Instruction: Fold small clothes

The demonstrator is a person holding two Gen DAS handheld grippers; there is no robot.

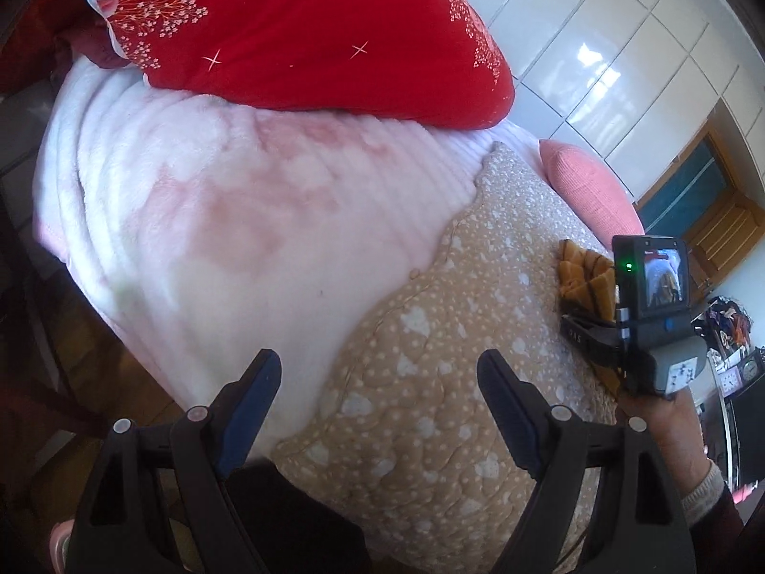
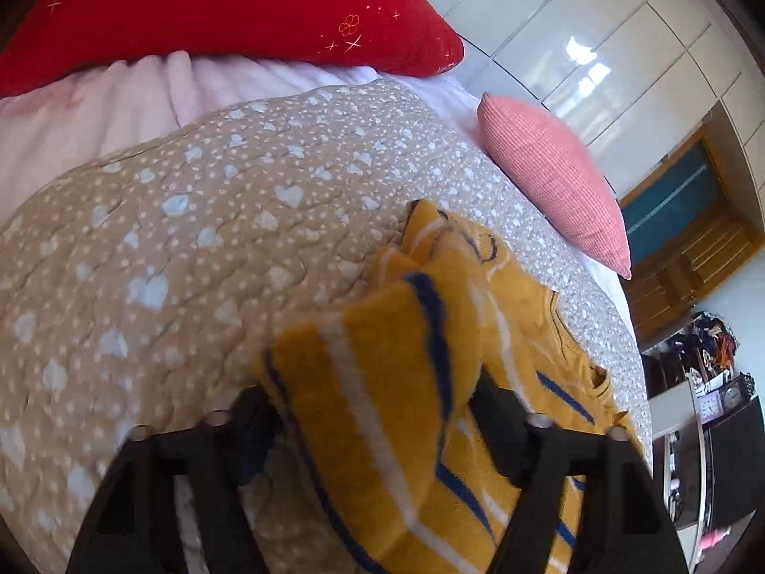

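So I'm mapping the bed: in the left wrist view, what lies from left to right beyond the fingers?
Fluffy pale pink blanket → tan quilted cover with white hearts → mustard striped knit garment → right gripper.

The yellow striped top [image 2: 382, 382] is blurry and covers the tips of the right hand-held gripper [image 2: 368, 411], so its grip cannot be told. In the left wrist view, that gripper's camera hides most of the top. The red quilt [image 1: 296, 24] runs off the top edge.
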